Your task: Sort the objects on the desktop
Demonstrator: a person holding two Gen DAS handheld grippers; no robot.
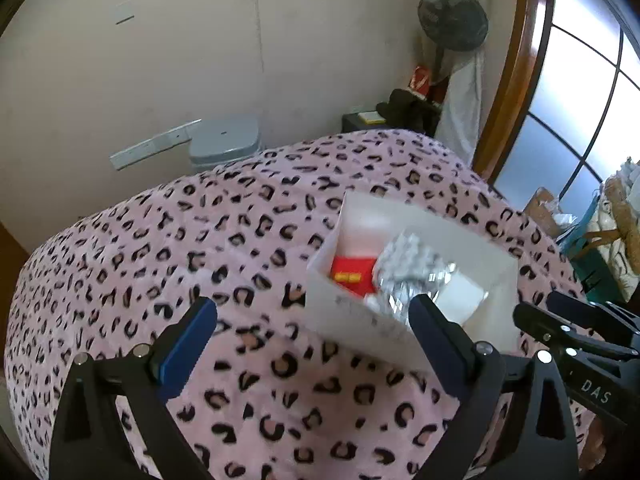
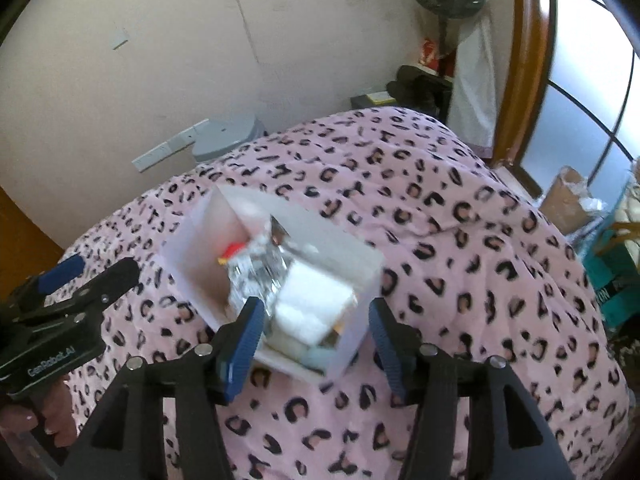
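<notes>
Looking through the left wrist camera first: my left gripper point(image 1: 312, 324) stands wide, nothing between the blue pads, only the leopard-print cover point(image 1: 200, 240) below. The white box point(image 1: 352, 312) sits just ahead and to the right, one finger overlapping its near wall in the view. Inside I see a red packet point(image 1: 352, 276) and a crinkled silver foil pack point(image 1: 412, 272) against it. My right gripper point(image 1: 576, 328) pokes in at the right edge.

Right wrist camera: my right gripper point(image 2: 316, 332) is about half open and empty, fingers framing the box's near corner point(image 2: 344, 344) without touching it as far as I can tell. Same foil pack point(image 2: 264, 272), plus a white block point(image 2: 316, 300) and something pale at the near end, too blurred to name. Left gripper point(image 2: 80, 276) shows at the left edge, held in a hand point(image 2: 36, 416).

Progress call: no loose item visible anywhere on the cover in either view, everything I can see is already in the box. Looks near done or done; parts of the surface behind me are out of frame, so can't confirm.
</notes>
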